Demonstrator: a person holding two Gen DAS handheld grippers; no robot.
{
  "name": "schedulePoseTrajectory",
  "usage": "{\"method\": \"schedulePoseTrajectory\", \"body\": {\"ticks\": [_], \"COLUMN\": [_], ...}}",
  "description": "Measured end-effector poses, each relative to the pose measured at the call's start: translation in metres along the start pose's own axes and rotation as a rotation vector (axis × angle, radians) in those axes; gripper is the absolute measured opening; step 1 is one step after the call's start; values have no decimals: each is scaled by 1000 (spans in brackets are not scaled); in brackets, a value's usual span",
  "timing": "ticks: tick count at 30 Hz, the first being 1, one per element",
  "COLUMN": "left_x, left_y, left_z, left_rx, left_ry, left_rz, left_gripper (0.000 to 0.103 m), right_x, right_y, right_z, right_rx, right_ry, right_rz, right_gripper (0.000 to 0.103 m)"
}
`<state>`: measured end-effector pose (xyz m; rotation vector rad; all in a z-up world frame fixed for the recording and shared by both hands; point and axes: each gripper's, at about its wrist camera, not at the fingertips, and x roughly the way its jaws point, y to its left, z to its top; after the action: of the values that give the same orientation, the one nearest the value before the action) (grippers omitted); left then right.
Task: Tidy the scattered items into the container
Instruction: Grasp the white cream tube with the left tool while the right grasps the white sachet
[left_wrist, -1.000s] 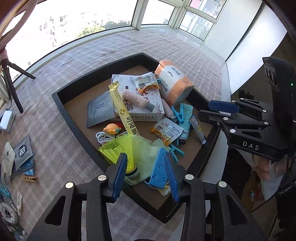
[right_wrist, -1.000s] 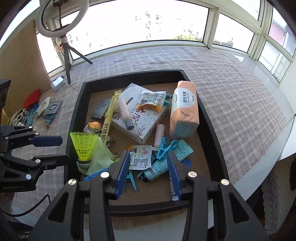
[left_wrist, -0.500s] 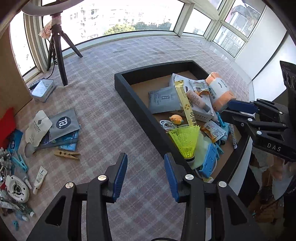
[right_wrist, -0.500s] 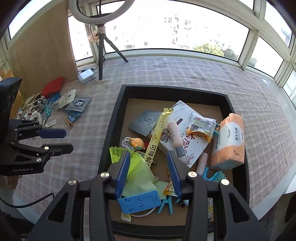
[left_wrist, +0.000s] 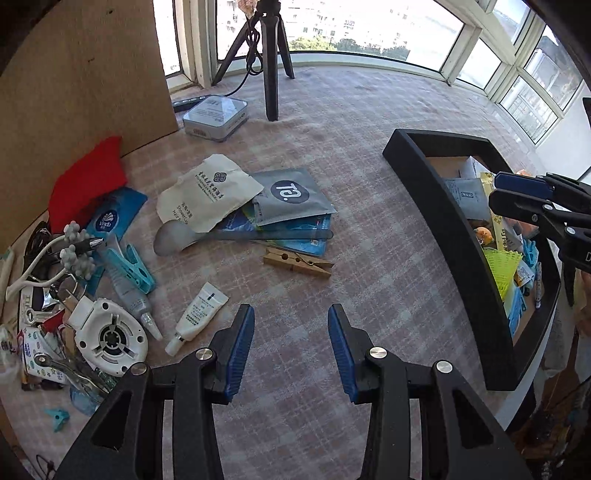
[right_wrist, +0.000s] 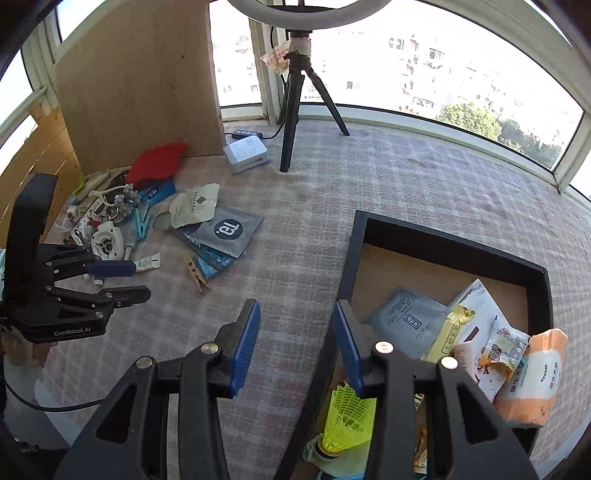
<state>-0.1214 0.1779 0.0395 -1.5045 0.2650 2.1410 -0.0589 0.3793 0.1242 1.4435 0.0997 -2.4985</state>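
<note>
The black tray (left_wrist: 443, 221) sits at the right, holding a yellow shuttlecock (left_wrist: 500, 269), packets and a tissue pack (right_wrist: 532, 376); it also shows in the right wrist view (right_wrist: 443, 240). Scattered items lie left on the checked cloth: a wooden clothespin (left_wrist: 297, 263), a grey sachet (left_wrist: 290, 201), a white packet (left_wrist: 207, 195), a small white tube (left_wrist: 197, 317), a blue clip (left_wrist: 131, 264). My left gripper (left_wrist: 291, 338) is open and empty, just short of the clothespin. My right gripper (right_wrist: 295, 332) is open and empty over the tray's left wall.
A tripod (left_wrist: 271, 62) and a small metal box (left_wrist: 216, 116) stand at the back. A wooden board (left_wrist: 81, 74) walls the left. A red cloth (left_wrist: 86, 177), a white round gadget (left_wrist: 109, 336) and cords crowd the far left.
Both grippers have swung left, away from the tray. The left one now faces the scattered pile; the right one has moved from over the tray's middle to its left wall. Both stay open.
</note>
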Motion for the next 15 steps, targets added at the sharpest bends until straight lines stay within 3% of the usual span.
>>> {"method": "schedulePoseTrajectory", "body": {"ticks": [7, 15], "left_x": [17, 33], "left_y": [28, 44], "left_z": [-2, 0], "left_rx": [-2, 21], "left_ry": [40, 81], "left_rz": [21, 30], "left_gripper": [39, 39], "right_x": [43, 95], "right_y": [34, 67], "right_z": [44, 85], "right_rx": [-38, -108], "right_ry": [32, 80], "right_rz": [100, 157], "right_gripper": [41, 41]}}
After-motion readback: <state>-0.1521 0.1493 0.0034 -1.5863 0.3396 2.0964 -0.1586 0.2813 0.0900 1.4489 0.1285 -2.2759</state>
